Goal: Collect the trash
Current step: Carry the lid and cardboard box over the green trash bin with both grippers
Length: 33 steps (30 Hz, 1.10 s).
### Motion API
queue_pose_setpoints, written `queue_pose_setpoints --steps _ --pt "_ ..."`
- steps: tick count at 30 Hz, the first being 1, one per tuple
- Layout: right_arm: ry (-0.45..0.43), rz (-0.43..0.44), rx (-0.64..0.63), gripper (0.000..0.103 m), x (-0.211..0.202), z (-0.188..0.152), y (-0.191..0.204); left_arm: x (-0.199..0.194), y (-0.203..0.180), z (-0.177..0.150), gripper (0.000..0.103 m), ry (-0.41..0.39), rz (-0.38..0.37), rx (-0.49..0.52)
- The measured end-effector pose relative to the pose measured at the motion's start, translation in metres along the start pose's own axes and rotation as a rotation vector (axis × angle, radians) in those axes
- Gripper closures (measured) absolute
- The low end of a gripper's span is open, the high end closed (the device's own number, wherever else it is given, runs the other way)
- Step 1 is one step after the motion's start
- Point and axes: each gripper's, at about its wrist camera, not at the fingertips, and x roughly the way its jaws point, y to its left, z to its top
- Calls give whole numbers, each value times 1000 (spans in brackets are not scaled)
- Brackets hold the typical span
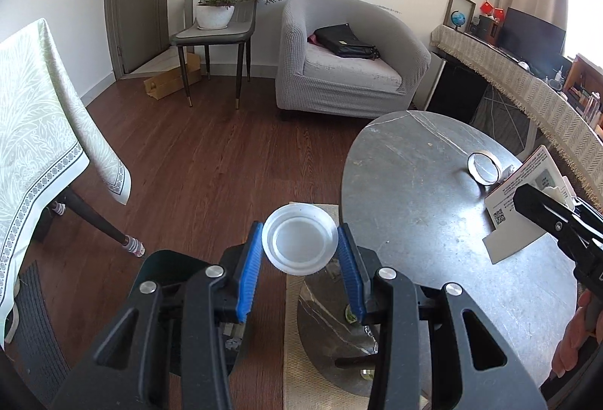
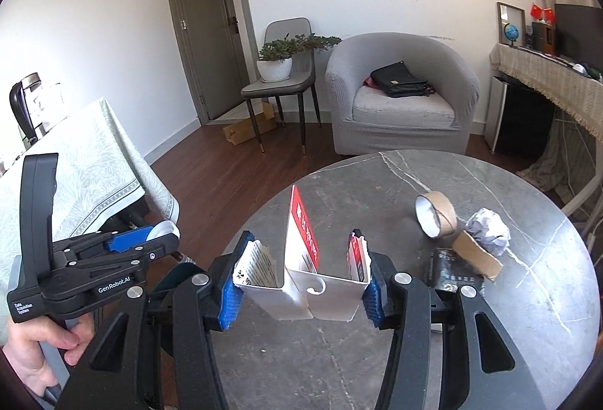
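Note:
My left gripper (image 1: 300, 251) is shut on a clear plastic lid (image 1: 300, 244), held over the floor just left of the round marble table (image 1: 414, 206). The left gripper also shows in the right wrist view (image 2: 158, 238), with the lid (image 2: 166, 228) between its blue pads. My right gripper (image 2: 301, 270) is shut on a torn white cardboard box (image 2: 320, 282) with red print, held above the table (image 2: 377, 353). In the left wrist view the right gripper's black finger lies across the box (image 1: 527, 191) at the far right. A cardboard tape core (image 2: 435, 214), a crumpled paper ball (image 2: 488, 230), a brown cardboard strip (image 2: 476, 255) and a dark packet (image 2: 452, 268) lie on the table.
A grey armchair (image 2: 399, 101) with a black bag stands behind the table. A chair with a potted plant (image 2: 277, 61) is by the door. A table with a pale green cloth (image 2: 83, 169) is at the left. A draped desk (image 2: 557, 82) runs along the right wall.

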Motion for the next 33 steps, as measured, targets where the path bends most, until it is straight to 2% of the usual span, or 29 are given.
queue_pose_setpoints --steps 13,19,23,30,33 --pt "42 164 -53 51 36 2 72 9 74 -15 61 33 53 -97" --pt "65 213 -92 51 55 -1 108 22 116 -32 61 79 90 -137" --pt "96 230 -117 51 72 -7 128 28 142 -40 61 105 104 -179" --pt "152 241 -175 51 100 -18 157 43 180 -66 61 176 72 -296" --pt "182 244 -189 51 112 -25 166 52 187 -76 61 209 78 -302"
